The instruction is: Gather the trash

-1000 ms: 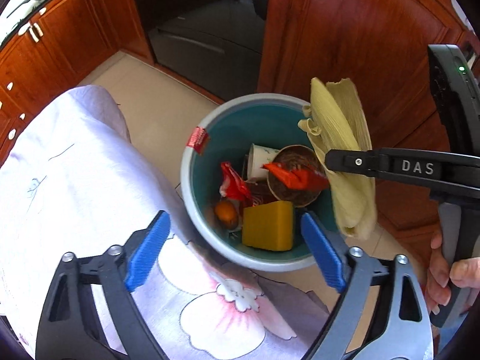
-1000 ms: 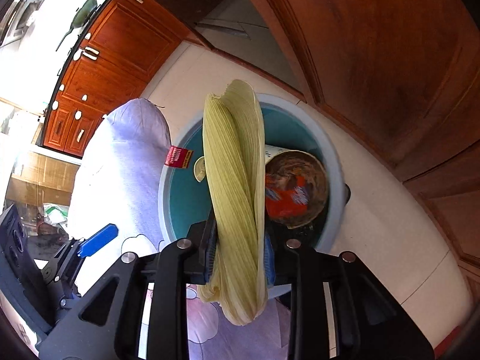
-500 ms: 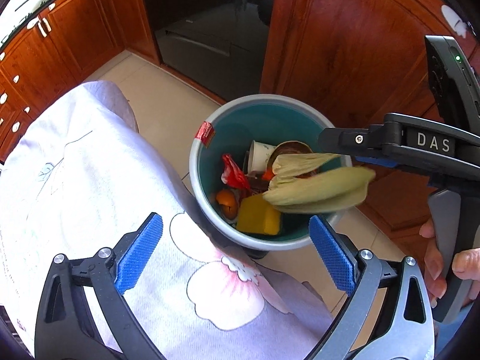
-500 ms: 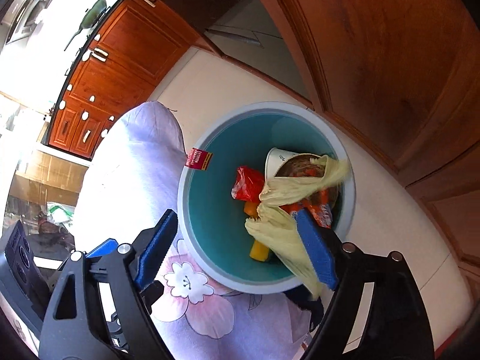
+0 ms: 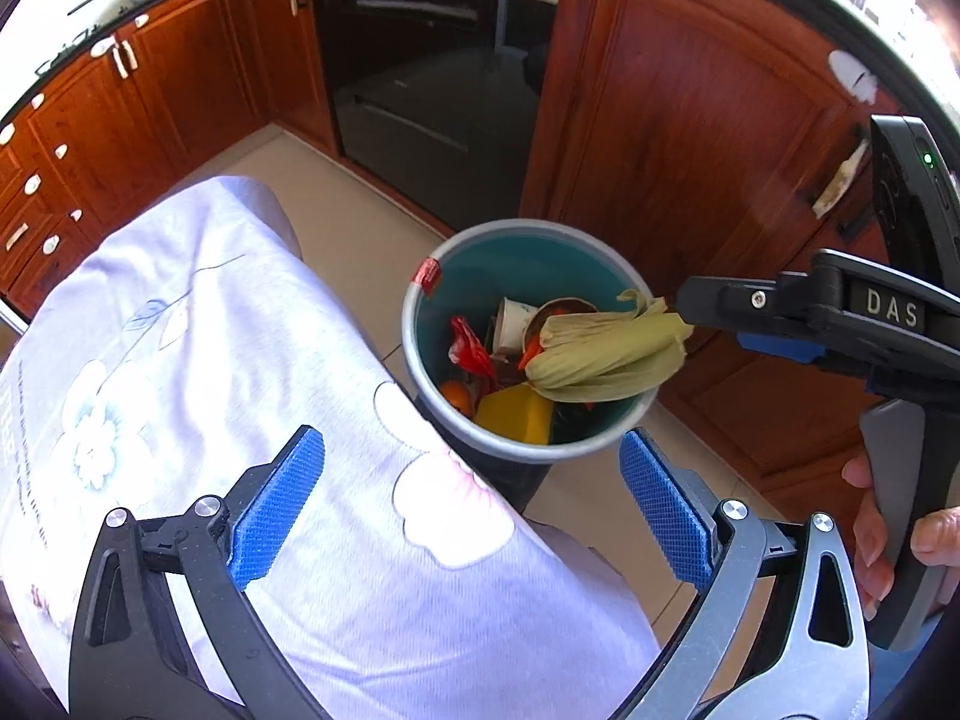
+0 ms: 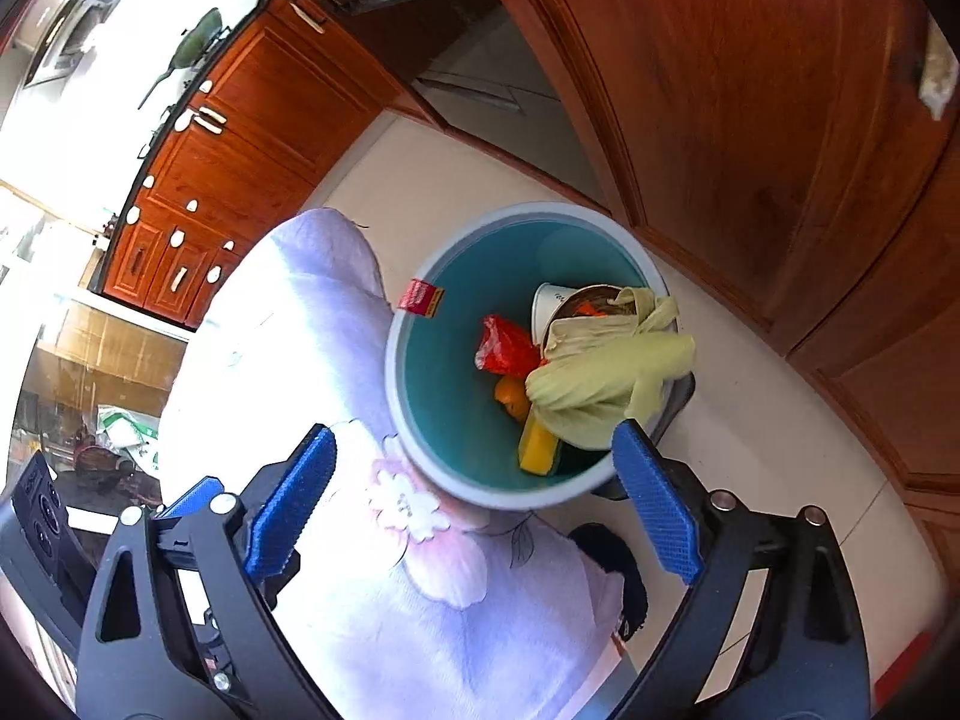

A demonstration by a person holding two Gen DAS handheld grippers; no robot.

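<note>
1. Kitchen w/ red-brown wood cabinets, pale tile floor, dark oven at the back.
2. Floral lilac cloth fills the lower-left of both views, draped over a surface; its edge sits just beside the bin.
3. Round bin, grey rim, teal inside, stands on the floor by a cabinet door; red label on its rim.
4. Corn husk lies across the bin's right side, on top of the rest, one end over the rim.
5. Under/next to it: paper cup, red wrapper, orange fruit, yellow sponge block.
6. Left gripper – jaws spread wide, nothing between the blue pads, above cloth edge, aimed at bin.
7. Right gripper – also wide apart, empty, above the bin's near rim; right hand on its handle.
</note>
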